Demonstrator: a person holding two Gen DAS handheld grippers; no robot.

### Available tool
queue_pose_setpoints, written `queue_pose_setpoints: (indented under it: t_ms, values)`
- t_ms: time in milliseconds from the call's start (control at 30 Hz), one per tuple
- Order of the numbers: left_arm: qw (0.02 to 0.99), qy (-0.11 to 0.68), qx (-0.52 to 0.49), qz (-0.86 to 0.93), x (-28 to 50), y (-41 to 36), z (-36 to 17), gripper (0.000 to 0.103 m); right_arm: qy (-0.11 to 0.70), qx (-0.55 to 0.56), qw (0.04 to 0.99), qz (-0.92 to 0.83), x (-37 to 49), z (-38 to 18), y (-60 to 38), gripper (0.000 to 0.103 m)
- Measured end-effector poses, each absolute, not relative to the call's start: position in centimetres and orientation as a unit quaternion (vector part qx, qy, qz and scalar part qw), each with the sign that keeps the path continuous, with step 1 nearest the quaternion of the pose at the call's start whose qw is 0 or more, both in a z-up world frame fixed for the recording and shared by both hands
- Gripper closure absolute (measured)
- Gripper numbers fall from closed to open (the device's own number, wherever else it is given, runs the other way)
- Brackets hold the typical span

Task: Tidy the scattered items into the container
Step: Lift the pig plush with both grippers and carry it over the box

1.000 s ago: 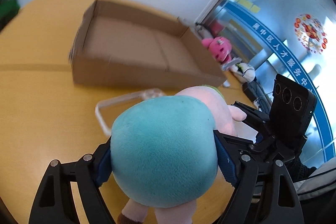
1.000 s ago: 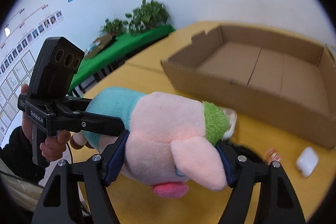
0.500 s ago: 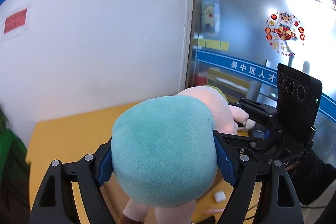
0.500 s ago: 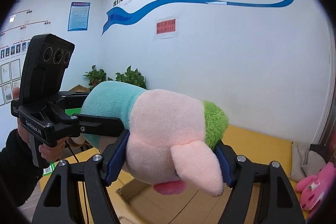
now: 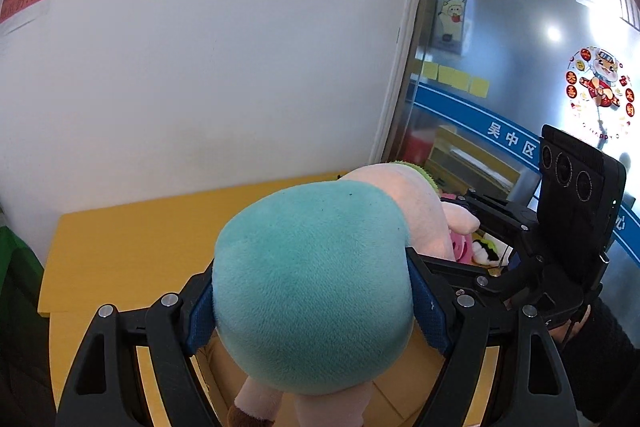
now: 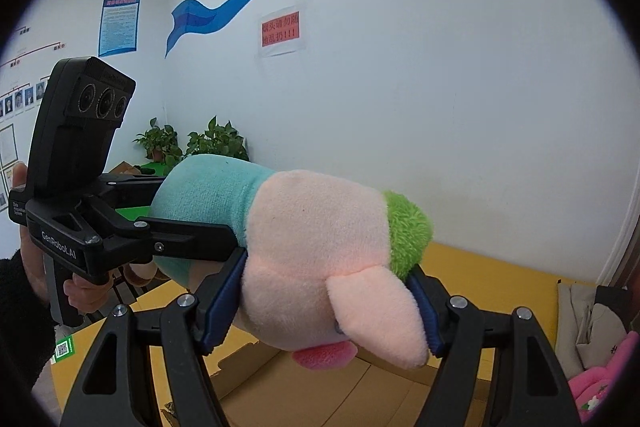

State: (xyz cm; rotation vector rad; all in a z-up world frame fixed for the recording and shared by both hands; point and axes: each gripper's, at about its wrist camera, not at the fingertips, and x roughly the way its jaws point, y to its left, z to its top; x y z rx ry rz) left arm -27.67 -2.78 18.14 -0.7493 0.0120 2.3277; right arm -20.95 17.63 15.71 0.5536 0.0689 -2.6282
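**Plush pig carried high over the box**

Both grippers clamp the plush pig (image 6: 316, 251): the left gripper (image 5: 312, 307) pinches its teal body, the right gripper (image 6: 320, 307) its pink head. A second ago the toy hung low beside the open cardboard box (image 6: 320, 383) on the yellow table (image 5: 120, 235); now it is raised, wall filling both views, with only a strip of box showing beneath it.
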Motion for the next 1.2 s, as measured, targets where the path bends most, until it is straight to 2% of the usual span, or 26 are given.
queue_pose_setpoints:
  t_ms: [333,567,767,900,1033,1200]
  values:
    - [0.328,-0.023,-0.377,0.866,-35.7,-2.6,7.3,0.018,-0.023,0.268,0.219,-0.938,-28.3,5.4,17.4,0.031]
    - [0.308,-0.025,-0.455,0.835,-38.2,-2.5,-2.4,0.018,-0.066,0.332,0.197,-0.92,-31.6,-4.2,17.2,0.034]
    - [0.286,-0.012,-0.507,0.813,-39.1,-2.1,-8.2,0.018,-0.102,0.368,0.178,-0.907,-32.6,-10.7,16.7,0.035]
    - [0.268,-0.009,-0.522,0.81,-39.9,-1.2,-10.0,0.016,-0.114,0.376,0.165,-0.904,-33.2,-13.3,16.8,0.036]
    - [0.252,-0.012,-0.528,0.811,-40.7,-1.4,-10.0,0.01,-0.117,0.371,0.162,-0.907,-33.4,-13.7,16.7,0.036]
    - [0.22,-0.014,-0.52,0.825,-40.6,-2.0,-8.7,0.01,-0.125,0.369,0.156,-0.908,-32.3,-14.6,17.4,0.034]
